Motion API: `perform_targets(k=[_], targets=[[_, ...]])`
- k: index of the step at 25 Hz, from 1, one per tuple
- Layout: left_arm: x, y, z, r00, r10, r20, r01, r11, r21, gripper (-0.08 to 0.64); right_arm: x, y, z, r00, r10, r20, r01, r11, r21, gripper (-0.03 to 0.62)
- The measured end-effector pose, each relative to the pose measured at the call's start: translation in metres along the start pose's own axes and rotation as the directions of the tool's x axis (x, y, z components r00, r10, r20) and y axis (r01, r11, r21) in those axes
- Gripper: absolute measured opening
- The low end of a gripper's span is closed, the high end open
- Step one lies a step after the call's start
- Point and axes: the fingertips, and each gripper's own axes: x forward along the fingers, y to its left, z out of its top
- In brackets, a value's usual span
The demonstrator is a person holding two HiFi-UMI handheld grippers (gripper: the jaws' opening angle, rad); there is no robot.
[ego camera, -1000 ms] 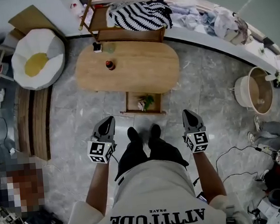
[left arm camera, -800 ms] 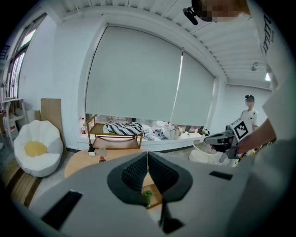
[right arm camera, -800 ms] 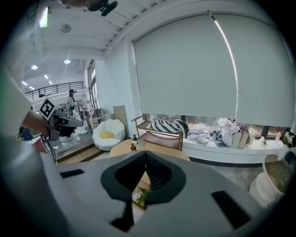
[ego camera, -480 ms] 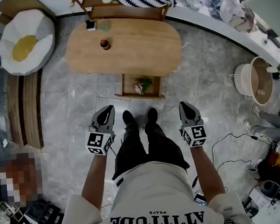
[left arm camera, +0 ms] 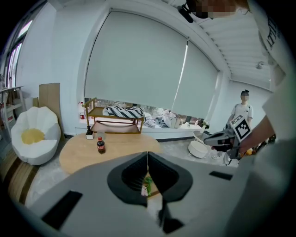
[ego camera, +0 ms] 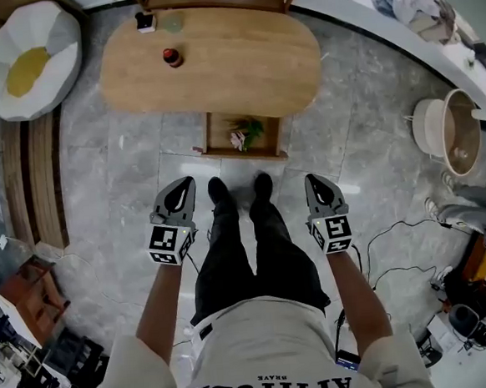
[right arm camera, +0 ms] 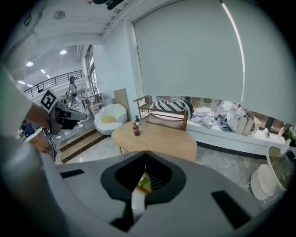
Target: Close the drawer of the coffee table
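Drawer (ego camera: 223, 153) stands pulled out from the near edge of the table (ego camera: 242, 72), with a small green and pink thing (ego camera: 243, 135) lying in it. Left gripper (ego camera: 183, 184) and right gripper (ego camera: 312, 179) hang over the floor (ego camera: 126, 198) short of the drawer, either side of the person's shoes (ego camera: 219, 191). Each has its fingers pressed together on nothing.

White egg-shaped beanbag (ego camera: 27, 59) with yellow centre, small dark bottle (ego camera: 170, 57), striped throw (left arm camera: 121, 111) on wooden rack (left arm camera: 114, 125), round beige tub (ego camera: 452, 135), black cables (ego camera: 394, 228)
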Motion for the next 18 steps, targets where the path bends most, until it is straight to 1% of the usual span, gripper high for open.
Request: perform_targets(k=[6, 11, 15, 18], targets=[[0.023, 0.000, -0.029, 1.000, -0.013, -0.027, 0.013, 1.000, 0.003, 0.021, 0.030, 0.001, -0.035, 1.000, 0.002, -0.023, -0.002, 1.000, 0.022, 0.020], [0.042, 0.003, -0.049, 0.998, -0.007, -0.063, 0.007, 1.000, -0.005, 0.021, 0.051, -0.007, -0.056, 0.999, -0.005, -0.039, 0.006, 0.999, 0.046, 0.020], [0.058, 0.005, -0.073, 0.997, -0.013, -0.077, 0.012, 1.000, -0.002, 0.021, 0.069, -0.009, -0.086, 0.998, -0.011, -0.070, 0.016, 0.997, 0.069, 0.020], [0.070, 0.007, -0.091, 0.995, -0.003, -0.102, 0.001, 1.000, -0.018, 0.021, 0.080, -0.012, -0.106, 0.996, -0.014, -0.092, 0.021, 0.996, 0.081, 0.020]])
